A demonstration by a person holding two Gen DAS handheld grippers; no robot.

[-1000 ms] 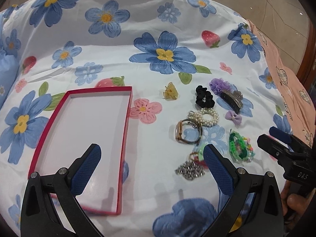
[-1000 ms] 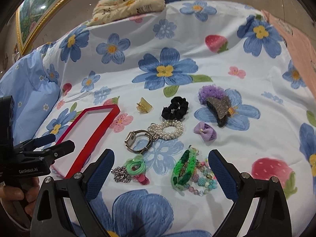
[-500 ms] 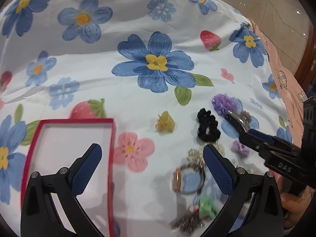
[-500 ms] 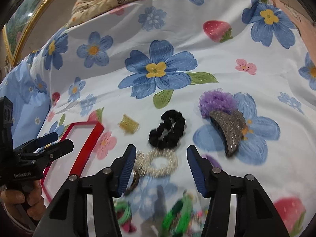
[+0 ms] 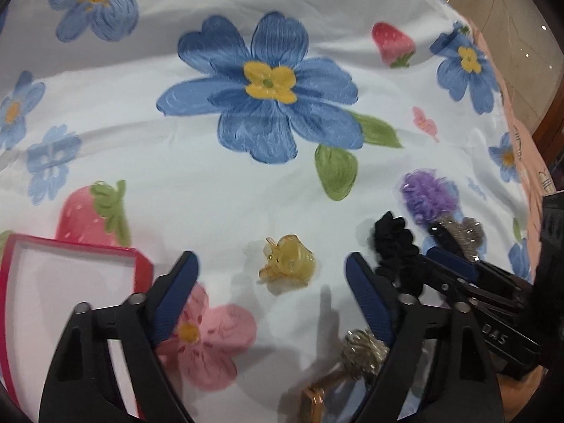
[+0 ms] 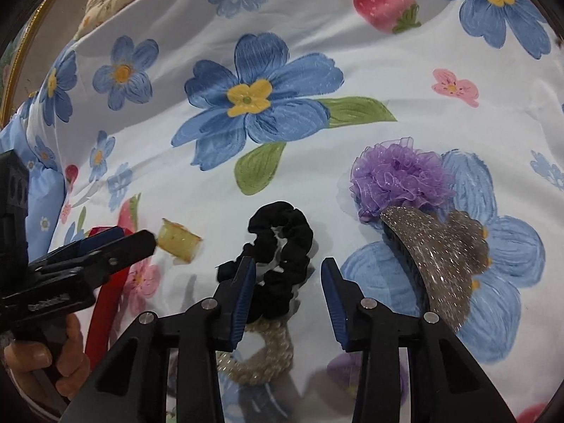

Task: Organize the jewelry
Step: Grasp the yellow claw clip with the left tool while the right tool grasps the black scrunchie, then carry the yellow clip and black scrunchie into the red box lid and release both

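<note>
Even, soft indoor light on both wrist views, with strong fisheye curvature and black vignetted corners.

The floral bedsheet [image 5: 211, 176] is brightly and evenly lit, without glare; faint grey shadows fall just beside the yellow hair clip [image 5: 287, 261] and under the black scrunchie [image 6: 282, 243]. Small specular sparkles show on the glitter hair claw [image 6: 440, 261]. Motion blur softens the lower part of the left wrist view, notably the red box [image 5: 70, 246] and the printed strawberry next to it; the pearl bracelet [image 6: 275, 352] is blurred too. Straight edges bow near the rims of both frames.
</note>
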